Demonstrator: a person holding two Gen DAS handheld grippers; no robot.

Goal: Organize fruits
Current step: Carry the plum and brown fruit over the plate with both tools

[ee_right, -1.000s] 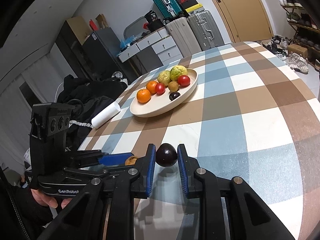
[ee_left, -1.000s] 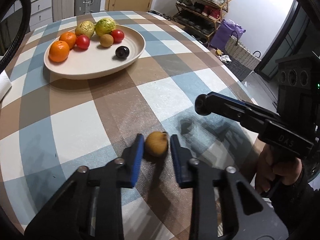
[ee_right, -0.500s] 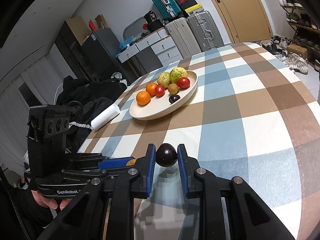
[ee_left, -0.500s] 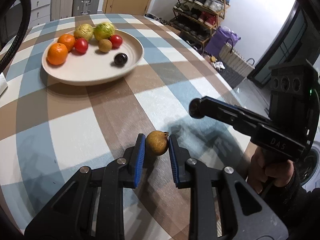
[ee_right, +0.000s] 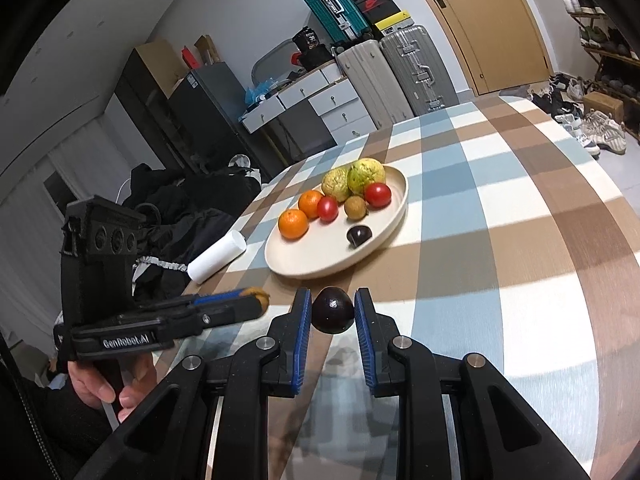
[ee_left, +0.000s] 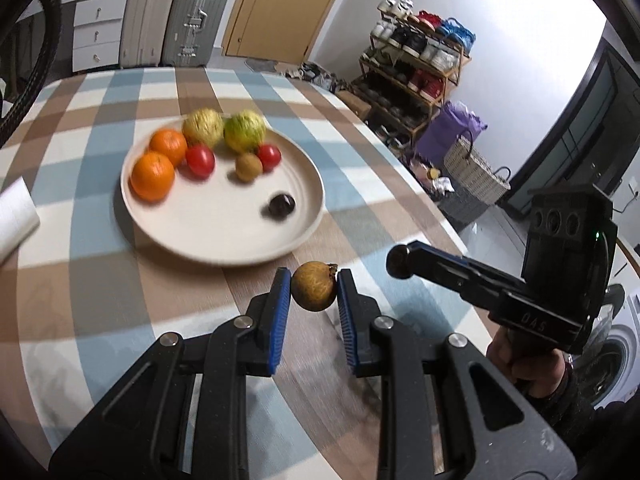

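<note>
Our left tongs clench a brown fruit above the checked desk, just short of the plate; our right tongs grip a dark plum (likewise lifted).

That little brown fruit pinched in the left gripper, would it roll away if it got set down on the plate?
Probably, a little. The brown fruit looks nearly round, so on the plate it might roll before settling. Its skin looks rough and matte, so the left gripper likely holds it without slipping. It seems firm: no visible squashing between the pads.
</note>
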